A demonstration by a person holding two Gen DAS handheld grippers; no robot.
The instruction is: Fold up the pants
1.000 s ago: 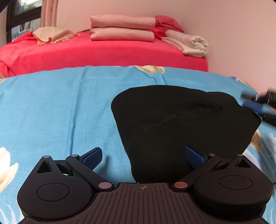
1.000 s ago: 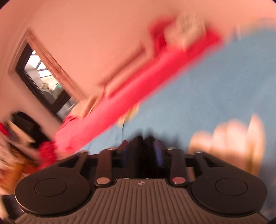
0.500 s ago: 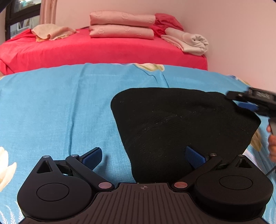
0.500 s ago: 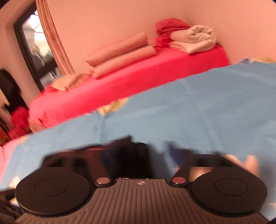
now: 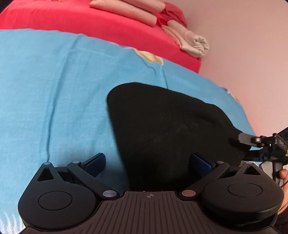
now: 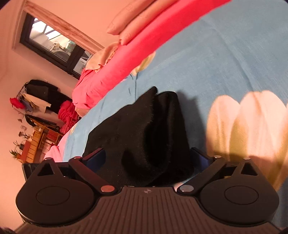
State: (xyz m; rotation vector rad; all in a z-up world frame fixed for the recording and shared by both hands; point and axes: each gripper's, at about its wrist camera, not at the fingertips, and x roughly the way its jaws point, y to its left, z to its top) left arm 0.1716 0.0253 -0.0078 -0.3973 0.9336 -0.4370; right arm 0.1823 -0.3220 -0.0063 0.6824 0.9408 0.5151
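One pair of black pants (image 5: 162, 129) mid-frame on blue floral bedsheet (image 5: 54, 90), two grippers, left gripper (image 5: 147, 160) and right gripper (image 6: 147, 158), jaws apart around the fabric, two folded pink blankets (image 5: 129, 9) at top.

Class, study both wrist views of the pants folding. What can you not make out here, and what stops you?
- Black pants: near edge hidden behind the left gripper body, left wrist view.
- Folded layers of the pants: uniform black hides seams, both views.
- Right gripper: fabric between open fingers covers their tips, right wrist view.
- Shelf clutter: too small.
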